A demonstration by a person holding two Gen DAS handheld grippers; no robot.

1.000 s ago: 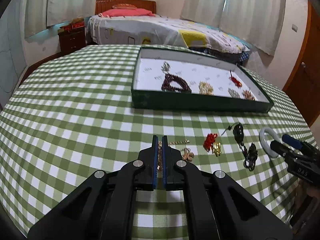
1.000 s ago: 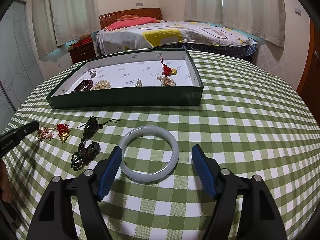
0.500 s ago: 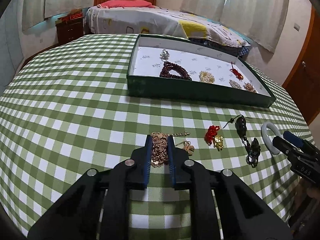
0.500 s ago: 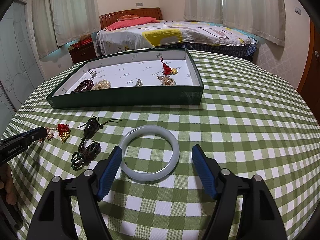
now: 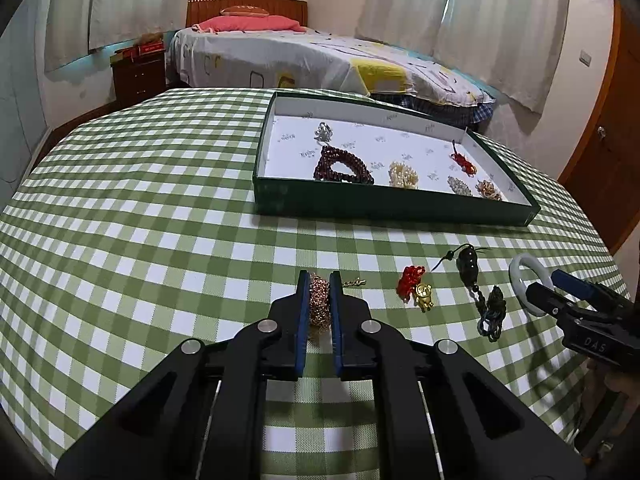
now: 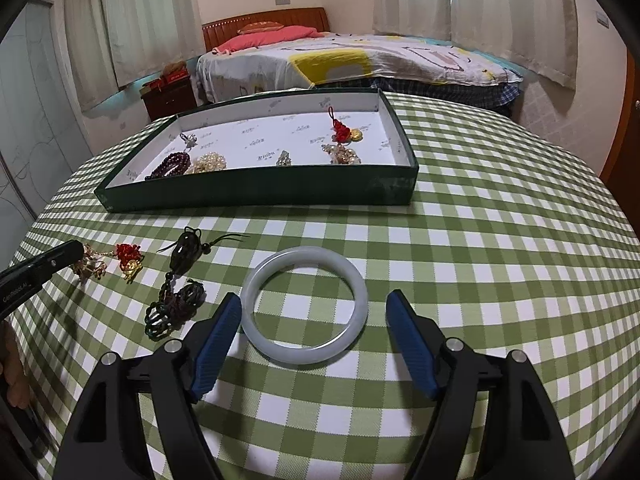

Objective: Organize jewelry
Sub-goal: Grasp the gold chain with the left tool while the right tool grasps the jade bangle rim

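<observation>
My left gripper has a bunched gold chain between its blue pads, which press on it as the jaws close; a loose chain end trails right on the cloth. In the right wrist view the same gold chain shows at the left gripper's tip. My right gripper stands open, its jaws widening, with a pale jade bangle flat on the cloth between the fingers, untouched. The bangle and right gripper appear at the left view's right edge.
A green tray with a white lining holds several jewelry pieces at the table's far side. On the checked cloth lie a red knot charm with a gold figure and a dark pendant on a cord. A bed stands behind.
The left gripper's jaws parted a little and took the gold chain as a bunch between the pads. The right gripper and bangle have kept their places.
</observation>
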